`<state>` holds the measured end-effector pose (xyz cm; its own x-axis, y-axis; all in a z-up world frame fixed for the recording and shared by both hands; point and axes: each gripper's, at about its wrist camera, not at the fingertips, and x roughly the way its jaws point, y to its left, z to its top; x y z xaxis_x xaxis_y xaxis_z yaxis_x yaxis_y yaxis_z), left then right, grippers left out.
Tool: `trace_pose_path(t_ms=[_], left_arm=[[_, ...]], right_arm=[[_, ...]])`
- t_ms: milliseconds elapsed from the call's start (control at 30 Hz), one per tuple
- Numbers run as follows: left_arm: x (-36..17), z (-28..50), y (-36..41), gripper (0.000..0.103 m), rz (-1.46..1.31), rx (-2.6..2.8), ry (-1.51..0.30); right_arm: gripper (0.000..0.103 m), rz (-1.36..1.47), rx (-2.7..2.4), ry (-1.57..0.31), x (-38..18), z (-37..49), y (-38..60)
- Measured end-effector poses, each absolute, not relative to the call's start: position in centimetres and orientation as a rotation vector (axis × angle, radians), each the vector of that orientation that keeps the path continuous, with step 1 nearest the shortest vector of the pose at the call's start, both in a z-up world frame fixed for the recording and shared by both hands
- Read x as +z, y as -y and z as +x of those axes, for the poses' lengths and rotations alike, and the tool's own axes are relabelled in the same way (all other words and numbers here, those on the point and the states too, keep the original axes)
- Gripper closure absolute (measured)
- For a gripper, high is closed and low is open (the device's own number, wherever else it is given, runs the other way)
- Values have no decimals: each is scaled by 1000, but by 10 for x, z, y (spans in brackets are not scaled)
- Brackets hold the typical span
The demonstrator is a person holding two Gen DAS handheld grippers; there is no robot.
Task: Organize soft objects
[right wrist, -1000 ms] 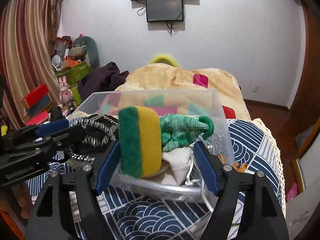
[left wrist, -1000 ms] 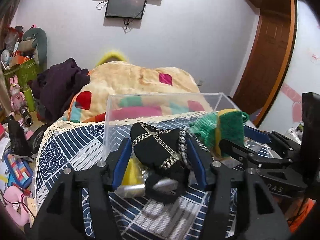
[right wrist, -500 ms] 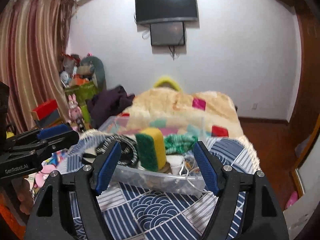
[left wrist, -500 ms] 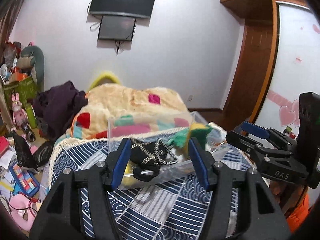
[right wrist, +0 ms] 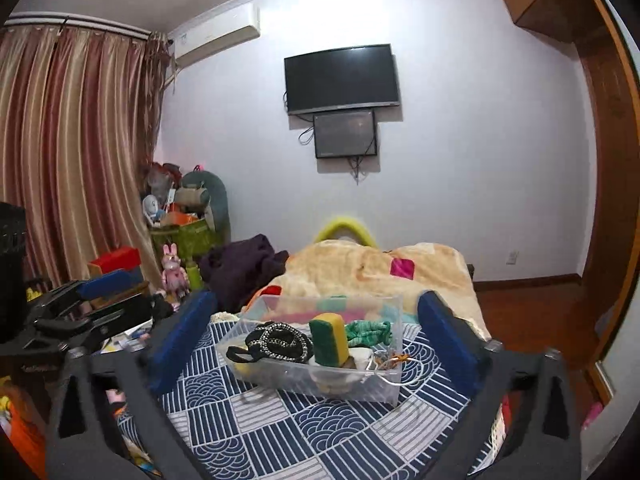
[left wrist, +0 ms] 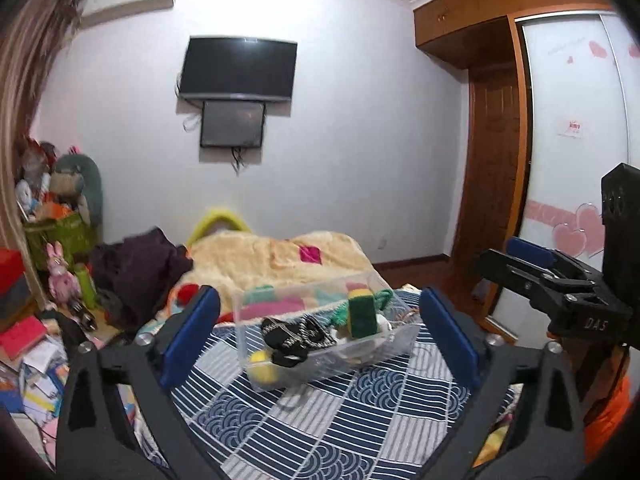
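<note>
left gripper (left wrist: 318, 334) released, jaws spread, nothing held | right gripper (right wrist: 316, 338) released, jaws spread, nothing held | clear bin (right wrist: 280, 376) sat on blue patterned cloth (right wrist: 320, 432), near centre | sponge (right wrist: 329, 338), green knit (right wrist: 368, 330), black chain-trim item (right wrist: 276, 344) inside bin | blanket (right wrist: 360, 268) far behind

You've pulled both grippers back from the clear plastic bin (left wrist: 320, 344); your left gripper (left wrist: 320, 336) and right gripper (right wrist: 316, 338) now stand wider, empty, leaving the green-and-yellow sponge (right wrist: 329, 338) and black chain-trimmed pouch (left wrist: 294, 336) inside.
</note>
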<state>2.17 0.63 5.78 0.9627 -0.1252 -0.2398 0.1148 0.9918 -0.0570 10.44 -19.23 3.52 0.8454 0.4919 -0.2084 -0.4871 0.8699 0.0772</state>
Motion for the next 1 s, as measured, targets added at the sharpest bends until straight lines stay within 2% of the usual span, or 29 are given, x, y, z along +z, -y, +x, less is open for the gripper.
trace_pose_path(t_ms=[1000], left_arm=[[60,5,-4,0,-38,-104,-221]], right_arm=[[0,16,498,-213,28,81,194]])
